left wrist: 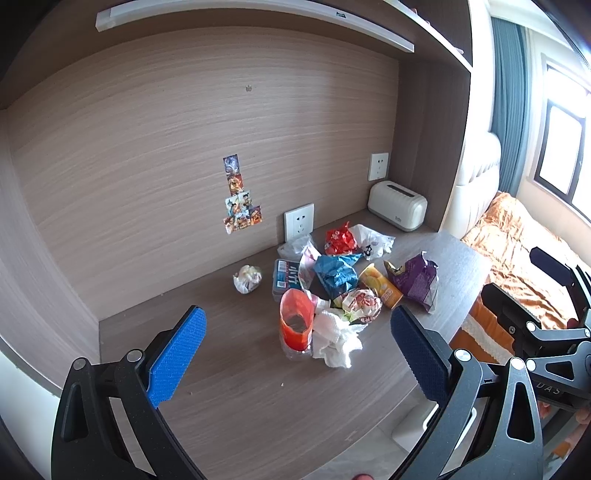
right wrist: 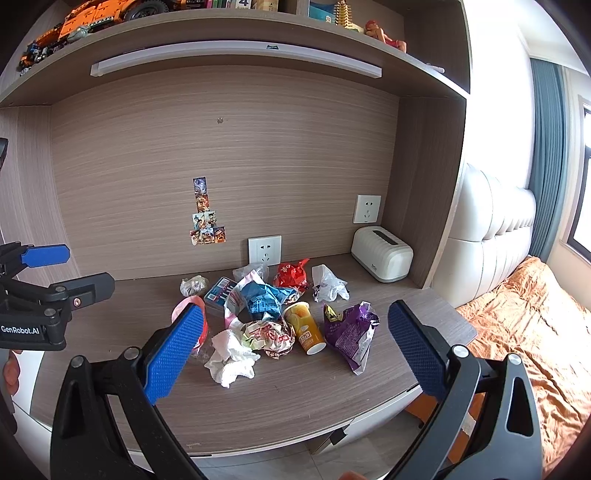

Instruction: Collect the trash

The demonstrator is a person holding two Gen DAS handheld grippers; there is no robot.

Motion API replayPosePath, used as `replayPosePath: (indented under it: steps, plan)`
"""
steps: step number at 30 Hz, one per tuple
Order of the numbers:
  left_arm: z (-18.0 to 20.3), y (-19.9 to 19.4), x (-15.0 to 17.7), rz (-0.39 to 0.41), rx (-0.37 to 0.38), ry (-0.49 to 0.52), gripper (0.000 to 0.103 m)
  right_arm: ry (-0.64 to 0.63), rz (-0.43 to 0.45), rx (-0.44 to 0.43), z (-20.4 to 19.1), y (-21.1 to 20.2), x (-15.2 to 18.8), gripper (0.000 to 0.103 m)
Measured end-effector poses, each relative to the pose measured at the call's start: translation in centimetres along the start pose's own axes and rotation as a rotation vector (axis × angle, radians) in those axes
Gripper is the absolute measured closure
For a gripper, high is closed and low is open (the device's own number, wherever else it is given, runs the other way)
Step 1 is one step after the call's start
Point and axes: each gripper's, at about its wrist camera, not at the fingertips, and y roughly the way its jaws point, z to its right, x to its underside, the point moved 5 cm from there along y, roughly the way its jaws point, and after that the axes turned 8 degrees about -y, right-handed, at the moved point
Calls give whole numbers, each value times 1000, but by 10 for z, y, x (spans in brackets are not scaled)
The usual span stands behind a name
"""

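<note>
Collect trash: nothing gathered yet.
Left gripper [left wrist: 298, 349] and right gripper [right wrist: 295, 349] both gape wide, holding nothing, above the desk [right wrist: 295, 406]. Trash pile [right wrist: 273, 317] untouched, just in front of the wall socket [right wrist: 264, 250]; no bin visible.

Both views are taken from above the front edge of the desk [left wrist: 240, 398], angled down and toward the back wall. The left wrist view is set lower and closer in, further left. The right wrist view is pulled back a bit, so the shelf [right wrist: 229, 33] gets seen too. The trash pile [left wrist: 332, 288] and toaster-like box [right wrist: 382, 254] are shared.
</note>
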Motion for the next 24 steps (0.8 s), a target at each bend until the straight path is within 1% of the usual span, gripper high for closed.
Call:
replayPosePath:
  steps: [17, 21, 24]
  plan:
    - [-1, 4, 3, -1, 1, 11, 5, -4, -13, 17, -1, 6, 1, 3]
    - [-3, 11, 5, 1, 5, 11, 5, -16, -19, 14, -6, 14, 4, 3]
    - [-5, 24, 9, -14, 8, 15, 5, -21, -29, 8, -10, 23, 7, 3]
